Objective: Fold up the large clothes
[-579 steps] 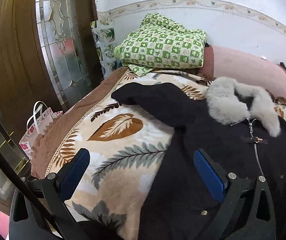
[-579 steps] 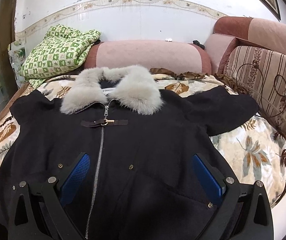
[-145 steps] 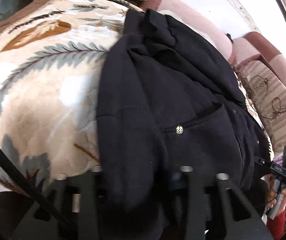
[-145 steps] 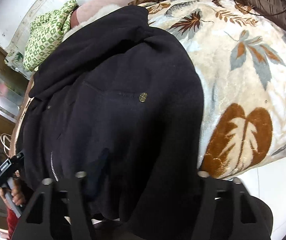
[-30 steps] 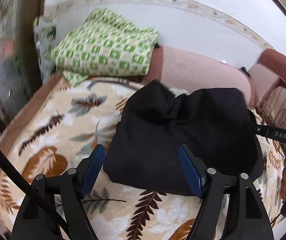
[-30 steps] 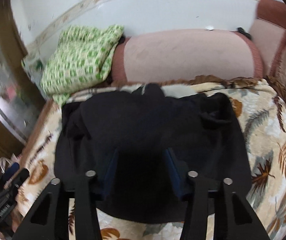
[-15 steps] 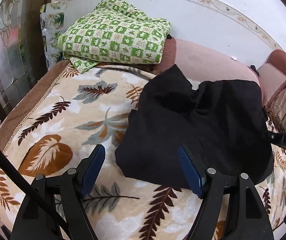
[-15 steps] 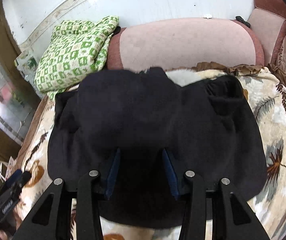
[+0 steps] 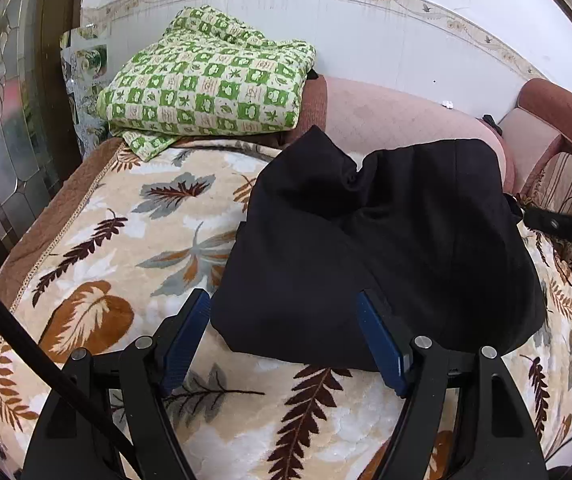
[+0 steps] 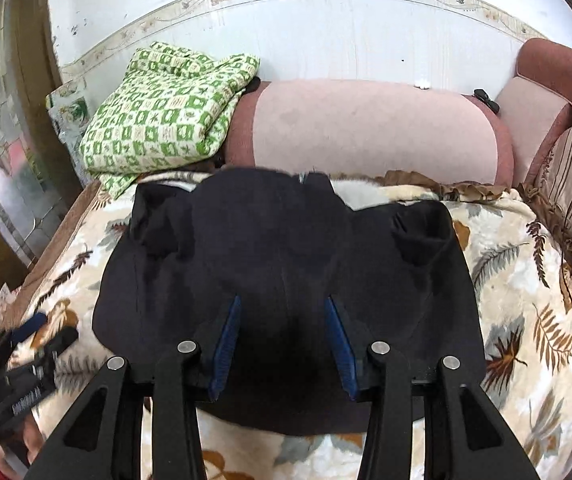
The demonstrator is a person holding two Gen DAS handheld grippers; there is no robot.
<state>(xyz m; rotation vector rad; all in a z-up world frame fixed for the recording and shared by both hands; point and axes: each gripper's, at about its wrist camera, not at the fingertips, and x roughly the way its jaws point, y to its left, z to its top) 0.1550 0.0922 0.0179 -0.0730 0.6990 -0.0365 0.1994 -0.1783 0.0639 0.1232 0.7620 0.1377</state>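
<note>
Although the black coat now lies folded into a thick bundle on the leaf-patterned blanket of the sofa, I judge it a heavy, soft, bulky thing that will slump and spring open if I lift it by one layer only. Its cloth looks matt and not slippery, so the pads should bite well; I would take hold at the near folded edge, pinching all layers together, one hand-held gripper toward each near corner. My left hand-held gripper stands wide open and holds nothing, hovering just before the bundle's near left corner, whose edge lies between its blue pads. My right hand-held gripper is also apart at the jaws, more narrowly, and sits over the middle of the coat's near edge; I cannot tell whether its fingers touch the cloth, but nothing is pinched between them. Far behind the coat lie the pink bolster and, to the far left, a green checked quilt. A pale strip of fur collar peeps out at the coat's far edge.
</note>
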